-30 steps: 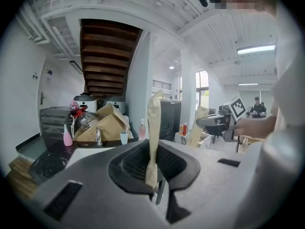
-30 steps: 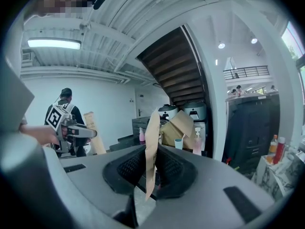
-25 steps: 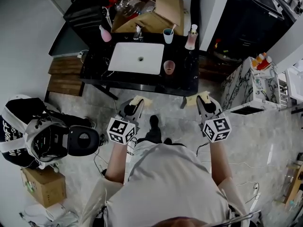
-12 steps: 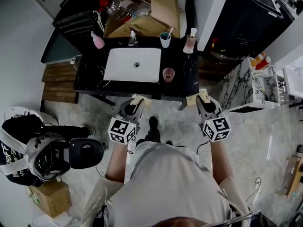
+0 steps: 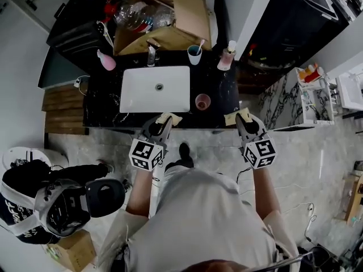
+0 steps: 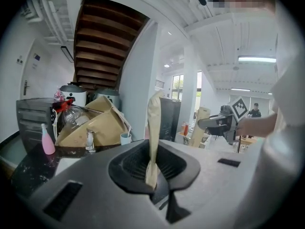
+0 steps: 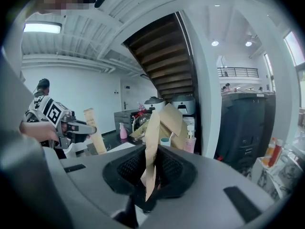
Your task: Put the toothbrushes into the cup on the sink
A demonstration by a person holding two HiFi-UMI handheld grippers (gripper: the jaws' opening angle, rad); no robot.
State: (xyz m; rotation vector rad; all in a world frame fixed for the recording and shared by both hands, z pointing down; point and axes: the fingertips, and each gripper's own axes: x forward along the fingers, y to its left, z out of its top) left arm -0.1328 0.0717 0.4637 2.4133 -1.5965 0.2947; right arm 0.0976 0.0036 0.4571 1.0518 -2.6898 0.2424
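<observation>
A teal cup (image 5: pixel 194 54) with one toothbrush (image 5: pixel 200 43) standing in it sits at the back of the black counter (image 5: pixel 221 89), behind the white sink basin (image 5: pixel 155 89). A pink cup (image 5: pixel 202 101) stands right of the basin. My left gripper (image 5: pixel 166 119) and right gripper (image 5: pixel 241 118) hover side by side at the counter's front edge. Both are shut, tan pads pressed flat together, nothing between them. The left gripper view shows its tips (image 6: pixel 153 132) in front of the teal cup (image 6: pixel 125 138). The right gripper (image 7: pixel 151 142) points toward the same cup (image 7: pixel 165 141).
On the counter stand a pink bottle (image 5: pixel 106 60), a faucet (image 5: pixel 151 54) and a pump bottle (image 5: pixel 227 56). A cardboard box (image 5: pixel 170 16) leans behind. A marble-patterned cabinet (image 5: pixel 283 101) is at the right; a bag and black chair (image 5: pixel 62 203) are on the floor at left.
The sink counter has come closer and lower in the head view. Both grippers, earlier over the floor short of it, now reach its front edge. Their jaws look the same.
</observation>
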